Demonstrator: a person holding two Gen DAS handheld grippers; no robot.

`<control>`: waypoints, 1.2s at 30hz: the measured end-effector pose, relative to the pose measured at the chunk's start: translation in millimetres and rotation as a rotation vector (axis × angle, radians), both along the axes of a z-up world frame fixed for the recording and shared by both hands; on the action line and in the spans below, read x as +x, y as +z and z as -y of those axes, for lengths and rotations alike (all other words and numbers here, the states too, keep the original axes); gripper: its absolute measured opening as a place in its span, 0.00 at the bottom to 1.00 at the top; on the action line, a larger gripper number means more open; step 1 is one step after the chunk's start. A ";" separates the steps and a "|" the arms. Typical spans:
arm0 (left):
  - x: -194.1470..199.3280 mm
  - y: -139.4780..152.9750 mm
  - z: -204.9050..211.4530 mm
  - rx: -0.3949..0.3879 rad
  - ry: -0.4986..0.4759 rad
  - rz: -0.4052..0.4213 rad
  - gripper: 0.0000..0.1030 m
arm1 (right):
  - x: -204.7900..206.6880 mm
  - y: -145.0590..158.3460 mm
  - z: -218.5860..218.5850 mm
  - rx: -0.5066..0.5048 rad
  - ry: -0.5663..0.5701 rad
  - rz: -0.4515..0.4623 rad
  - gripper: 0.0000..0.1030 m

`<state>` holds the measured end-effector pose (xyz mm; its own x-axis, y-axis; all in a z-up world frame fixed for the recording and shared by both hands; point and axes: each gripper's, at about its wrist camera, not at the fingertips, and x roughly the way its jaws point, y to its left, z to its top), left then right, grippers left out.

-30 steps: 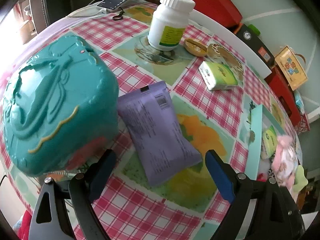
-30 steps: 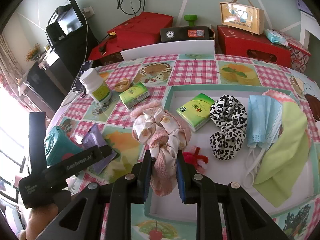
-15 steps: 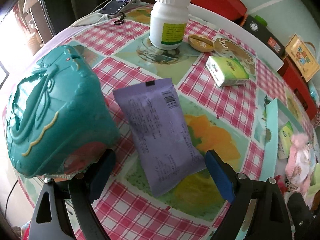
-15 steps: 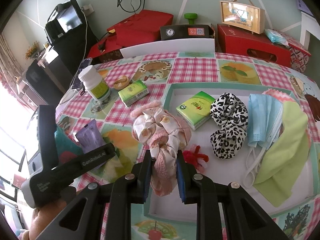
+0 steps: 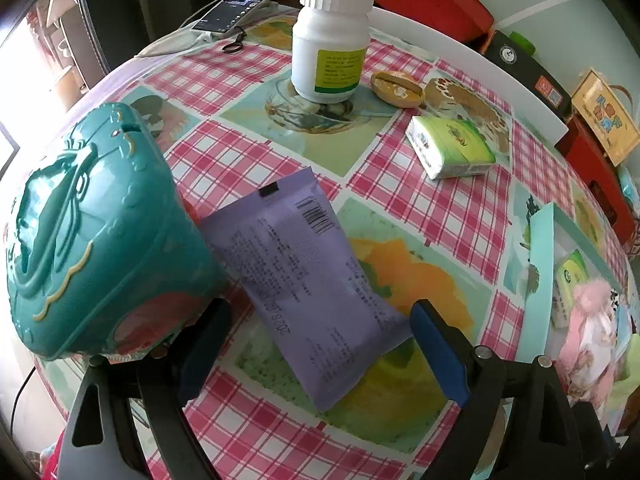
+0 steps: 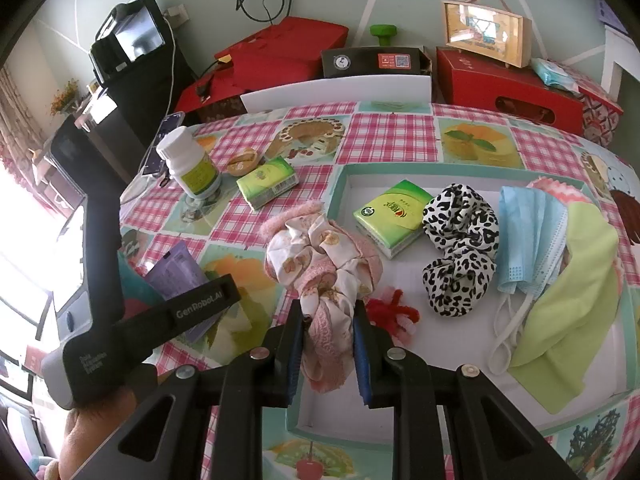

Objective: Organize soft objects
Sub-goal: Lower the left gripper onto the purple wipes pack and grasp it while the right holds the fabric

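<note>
The pink scrunchie hangs over the edge of the white tray, and my right gripper squeezes its bottom end tight. My left gripper is wide open over the purple packet, not touching it. The packet lies flat on the checked tablecloth, just beside a teal box.

Purple soft pack is lying flat on the checked cloth, barcode side up, just right of the teal case. Pink and cream scrunchie is hanging bunched over the tray's left wall. Inside the tray: green tissue pack, leopard scrunchie, blue masks, lime cloth.
</note>
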<state>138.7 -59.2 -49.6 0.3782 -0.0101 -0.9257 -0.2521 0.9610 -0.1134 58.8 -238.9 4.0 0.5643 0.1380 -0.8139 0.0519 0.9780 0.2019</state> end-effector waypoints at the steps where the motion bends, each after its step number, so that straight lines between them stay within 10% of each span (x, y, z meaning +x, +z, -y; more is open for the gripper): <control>1: 0.2 -0.3 0.1 0.002 0.002 0.000 0.89 | 0.1 0.0 0.1 0.000 0.000 0.000 0.23; 10: 3.4 -3.0 2.4 0.003 0.001 -0.002 0.88 | 1.1 -1.8 -0.5 -0.006 0.002 -0.009 0.23; 15: 0.1 3.1 9.4 0.008 -0.057 0.027 0.53 | 1.0 -1.2 0.7 -0.005 -0.003 -0.010 0.23; 26: -1.7 5.9 6.6 -0.070 -0.094 0.041 0.40 | 0.9 -0.6 3.4 0.002 -0.022 -0.016 0.23; 29: -3.3 5.5 3.0 -0.109 -0.102 0.034 0.13 | 0.5 -0.1 4.3 0.005 -0.024 -0.016 0.23; 36: -6.5 5.5 1.1 -0.144 -0.111 0.031 0.10 | 0.3 -0.8 6.3 0.014 -0.033 -0.020 0.23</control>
<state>132.2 -60.3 -44.1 0.3955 -0.1849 -0.8997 -0.1396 0.9560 -0.2579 59.1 -245.2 3.2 0.5521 0.1312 -0.8234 0.0885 0.9727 0.2143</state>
